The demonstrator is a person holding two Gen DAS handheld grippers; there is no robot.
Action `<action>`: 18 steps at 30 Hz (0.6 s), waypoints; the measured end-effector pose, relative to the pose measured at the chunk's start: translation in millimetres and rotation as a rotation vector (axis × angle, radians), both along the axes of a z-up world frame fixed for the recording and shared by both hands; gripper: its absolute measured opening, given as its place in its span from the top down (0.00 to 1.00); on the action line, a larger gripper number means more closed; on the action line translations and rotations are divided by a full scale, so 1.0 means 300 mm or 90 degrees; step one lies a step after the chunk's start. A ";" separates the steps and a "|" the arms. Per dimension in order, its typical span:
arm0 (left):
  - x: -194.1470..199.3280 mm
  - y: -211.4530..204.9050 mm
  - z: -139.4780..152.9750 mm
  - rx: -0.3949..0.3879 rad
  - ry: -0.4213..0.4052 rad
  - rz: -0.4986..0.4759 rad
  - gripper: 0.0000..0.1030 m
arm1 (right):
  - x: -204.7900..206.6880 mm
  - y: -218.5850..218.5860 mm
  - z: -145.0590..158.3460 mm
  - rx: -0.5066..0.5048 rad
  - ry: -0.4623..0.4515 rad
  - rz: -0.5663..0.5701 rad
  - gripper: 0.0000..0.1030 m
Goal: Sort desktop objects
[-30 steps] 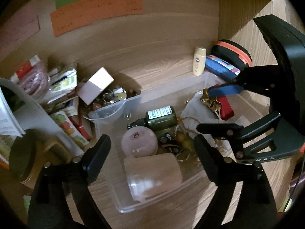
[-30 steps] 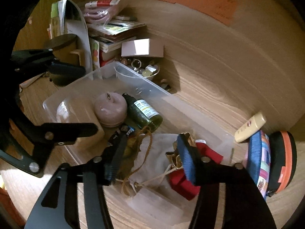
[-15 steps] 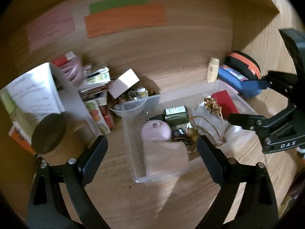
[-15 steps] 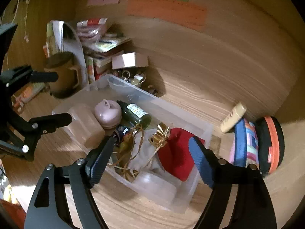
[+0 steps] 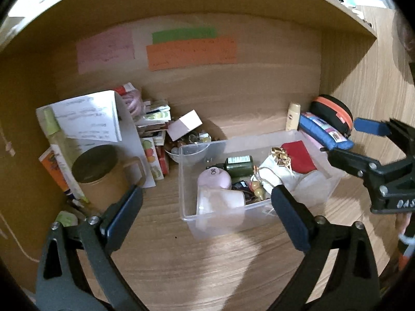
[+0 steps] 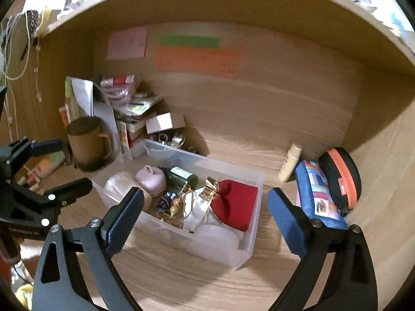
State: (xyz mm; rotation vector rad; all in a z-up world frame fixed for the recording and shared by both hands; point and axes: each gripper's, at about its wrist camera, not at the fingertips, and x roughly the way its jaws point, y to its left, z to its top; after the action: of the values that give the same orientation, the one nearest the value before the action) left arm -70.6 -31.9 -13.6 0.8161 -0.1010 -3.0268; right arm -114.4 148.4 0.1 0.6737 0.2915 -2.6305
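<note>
A clear plastic bin (image 5: 205,145) (image 6: 249,248) sits on the wooden desk. It holds a red pouch (image 6: 237,207) (image 5: 298,155), a white drawstring bag (image 6: 199,212), a dark green bottle (image 5: 238,164) (image 6: 181,176), a pink round case (image 5: 214,177) (image 6: 151,180) and a frosted cup (image 5: 220,202). My left gripper (image 5: 207,217) is open and empty, in front of the bin. My right gripper (image 6: 205,220) is open and empty, also in front of the bin; it shows at the right of the left wrist view (image 5: 363,142).
A brown mug (image 5: 101,173) (image 6: 87,142), papers and small boxes (image 5: 153,129) crowd the back left. A glass bowl of trinkets (image 5: 189,147) stands behind the bin. A cream tube (image 6: 289,165), a blue pouch (image 6: 319,194) and a black-orange case (image 6: 339,178) lie at right.
Both grippers have pulled back and up from the bin. The right gripper was over the pouch and bag; now it is apart, and the red pouch lies in the bin.
</note>
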 end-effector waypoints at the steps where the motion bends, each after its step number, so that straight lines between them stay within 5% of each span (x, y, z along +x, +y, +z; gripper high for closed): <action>1: 0.012 0.005 0.000 -0.001 0.007 0.003 0.03 | 0.017 0.004 -0.005 -0.009 0.003 -0.005 0.03; 18: 0.111 0.074 -0.044 0.001 0.022 0.013 0.02 | 0.138 0.054 -0.058 -0.058 0.007 -0.038 0.00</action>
State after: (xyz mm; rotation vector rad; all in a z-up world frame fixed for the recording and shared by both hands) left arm -37.4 -9.7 -26.7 0.7593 -0.0904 -3.0213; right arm -73.0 164.7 -17.3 0.6479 0.1568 -2.6859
